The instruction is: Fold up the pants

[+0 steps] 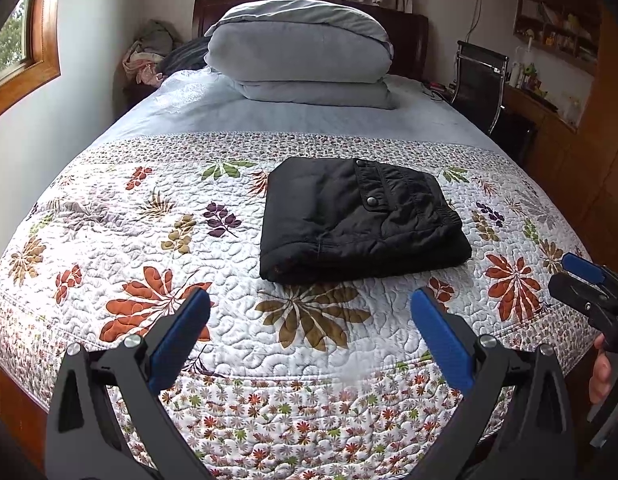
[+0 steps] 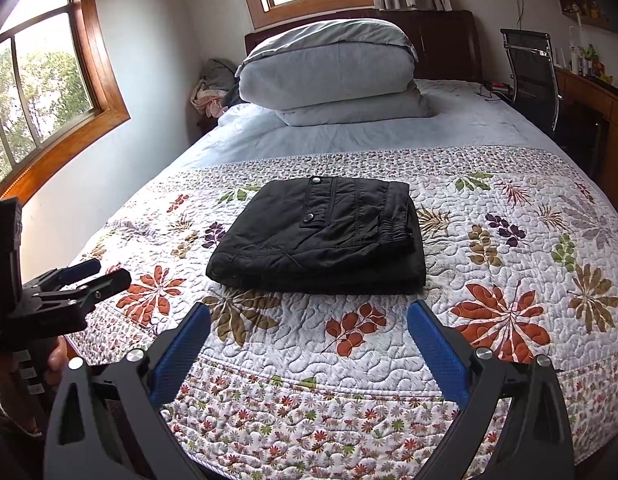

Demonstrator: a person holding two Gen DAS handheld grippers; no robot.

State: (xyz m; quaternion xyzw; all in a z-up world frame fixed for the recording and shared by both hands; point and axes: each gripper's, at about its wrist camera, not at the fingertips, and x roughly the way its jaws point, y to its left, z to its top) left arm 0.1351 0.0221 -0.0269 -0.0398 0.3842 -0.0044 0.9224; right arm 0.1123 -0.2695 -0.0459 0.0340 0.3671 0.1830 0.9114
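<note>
Black pants (image 1: 357, 220) lie folded into a compact rectangle on the floral quilt (image 1: 149, 240), pocket flap with snap buttons on top; they also show in the right wrist view (image 2: 325, 236). My left gripper (image 1: 311, 300) is open and empty, held above the quilt a little short of the pants' near edge. My right gripper (image 2: 309, 312) is open and empty, likewise short of the pants. Each gripper appears at the edge of the other's view: the right one (image 1: 589, 280) at the right, the left one (image 2: 81, 276) at the left.
Folded grey bedding (image 1: 301, 52) is stacked at the head of the bed (image 2: 349, 136). A clothes pile (image 1: 149, 52) sits in the far left corner. A black chair (image 1: 481, 80) and a wooden desk (image 2: 597, 96) stand along the right side.
</note>
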